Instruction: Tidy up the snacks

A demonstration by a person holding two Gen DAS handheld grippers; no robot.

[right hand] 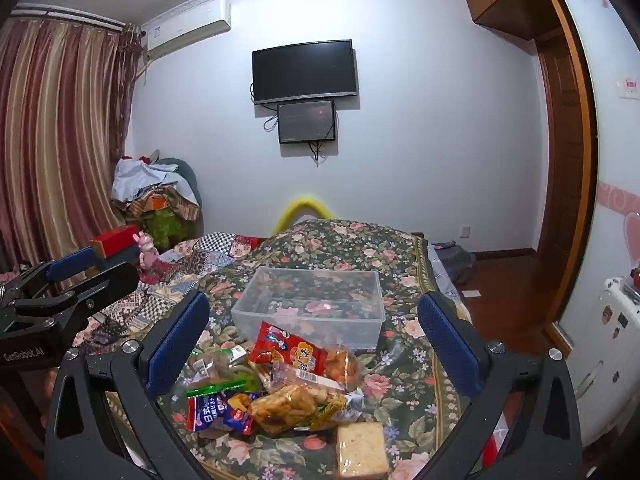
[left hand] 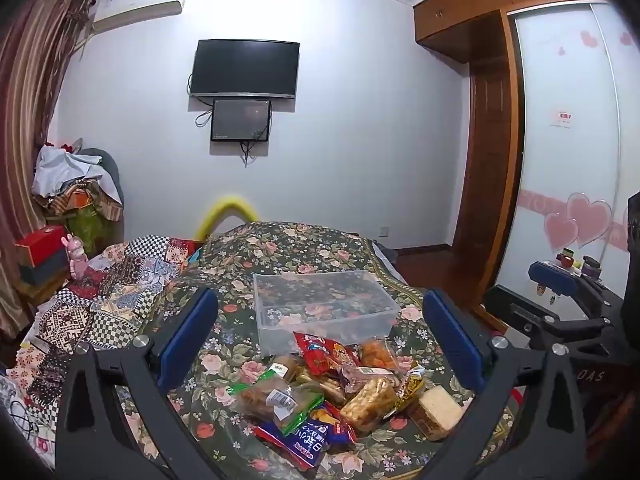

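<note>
1. A striped brown-and-cream curtain (right hand: 52,128) hangs at the far left of a bedroom, beside a white wall-mounted air conditioner (right hand: 188,26).
2. The left gripper (left hand: 320,340), black-framed with blue pads, hovers over the bed with its fingers (left hand: 188,336) spread wide and nothing between the pads.
3. A heap of wrapped snacks (left hand: 340,392) lies on the dark green floral bedspread (left hand: 280,248) (a red crisp packet (left hand: 324,350) sits on top, a blue-and-red packet (left hand: 308,438) nearest the camera).
4. A clear rectangular plastic storage box (left hand: 324,308) stands empty just behind the heap, touching or almost touching the red packet; which, the pictures do not settle.
5. A black flat-screen television (left hand: 246,68) hangs on the wall above a smaller dark monitor (left hand: 240,120).
6. The right gripper (right hand: 316,336) matches its partner, fingers (right hand: 450,344) held fully apart, gripping nothing.
7. A pale square cake in clear wrap (right hand: 362,450) lies at the heap's right edge.
</note>
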